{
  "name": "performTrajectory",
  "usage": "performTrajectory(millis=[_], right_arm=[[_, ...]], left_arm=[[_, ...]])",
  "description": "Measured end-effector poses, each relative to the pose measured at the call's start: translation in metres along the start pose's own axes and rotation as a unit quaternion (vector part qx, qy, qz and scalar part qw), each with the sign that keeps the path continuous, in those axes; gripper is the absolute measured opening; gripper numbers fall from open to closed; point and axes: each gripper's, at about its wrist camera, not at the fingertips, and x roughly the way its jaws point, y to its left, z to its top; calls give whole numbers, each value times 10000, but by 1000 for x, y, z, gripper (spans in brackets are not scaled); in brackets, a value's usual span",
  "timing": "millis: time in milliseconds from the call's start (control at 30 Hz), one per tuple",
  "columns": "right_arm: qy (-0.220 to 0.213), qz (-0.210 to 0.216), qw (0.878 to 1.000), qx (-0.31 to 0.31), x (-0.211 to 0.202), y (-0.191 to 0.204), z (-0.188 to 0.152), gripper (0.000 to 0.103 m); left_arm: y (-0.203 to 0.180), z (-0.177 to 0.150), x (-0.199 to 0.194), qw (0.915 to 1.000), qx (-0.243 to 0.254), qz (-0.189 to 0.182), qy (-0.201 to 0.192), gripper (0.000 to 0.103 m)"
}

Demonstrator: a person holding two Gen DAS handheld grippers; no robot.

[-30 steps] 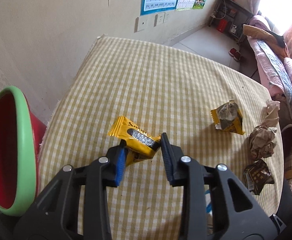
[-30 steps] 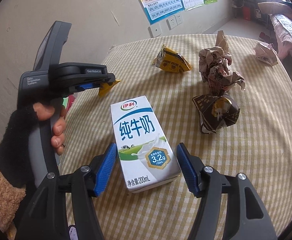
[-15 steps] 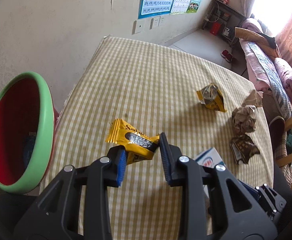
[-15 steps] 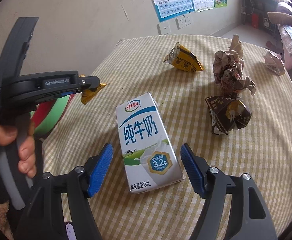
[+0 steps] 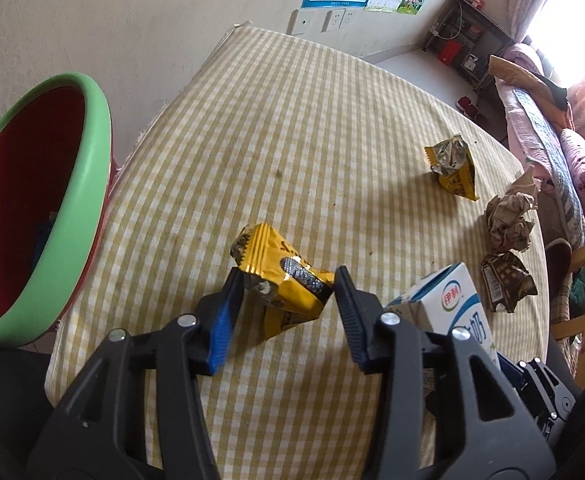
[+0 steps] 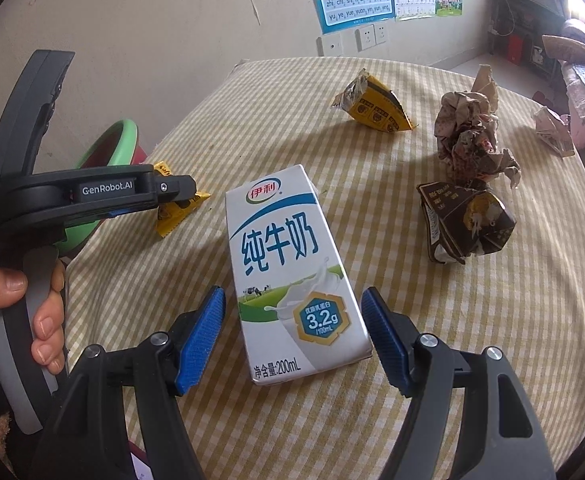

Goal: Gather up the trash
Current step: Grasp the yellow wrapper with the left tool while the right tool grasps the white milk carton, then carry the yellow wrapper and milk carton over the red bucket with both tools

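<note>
I hold the yellow wrapper (image 5: 282, 280) pinched in my left gripper (image 5: 284, 300) near the bin (image 5: 92, 152), not dropped yet, while my right gripper (image 6: 292, 332) gapes astride the milk carton (image 6: 288, 268) on the table (image 6: 492, 320), other scraps uncollected.

A table (image 6: 492, 320) under a yellow-and-white checked cloth carried a milk carton (image 6: 292, 276) lying flat near its near edge. A crushed brown carton (image 6: 466, 224), crumpled paper (image 6: 470, 136) and a yellow packet (image 6: 372, 104) lay toward its far edge.
</note>
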Motion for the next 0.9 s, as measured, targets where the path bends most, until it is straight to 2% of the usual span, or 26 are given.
performTrajectory(millis=[67,100,167,200,367,567,900], right_arm=[[50,-10,10000,-33,3,2,0,68],[78,-9,10000,-48,4,3,0,68],[126,-6,9999,-65,6,3,1,57],[167,11,9998,-82,7,4,1,57],[133,137,9998,-28,5,2,1,56],[57,395,9986,344,-2,-8,1,56],[78,474,9967,650,-8,-8,3,56]], left_arm=[[-1,0,-1,10000,40,-6,-17,39],[-2,-1,-2,10000,75,-22,-49,34],[-5,-2,-6,9998,175,2,-104,29],[-6,-2,-7,9997,222,12,-127,27],[-6,-3,-23,9990,318,34,-310,27],[0,-5,-55,9972,443,98,-596,27],[12,-13,-101,9909,671,302,-1127,27]])
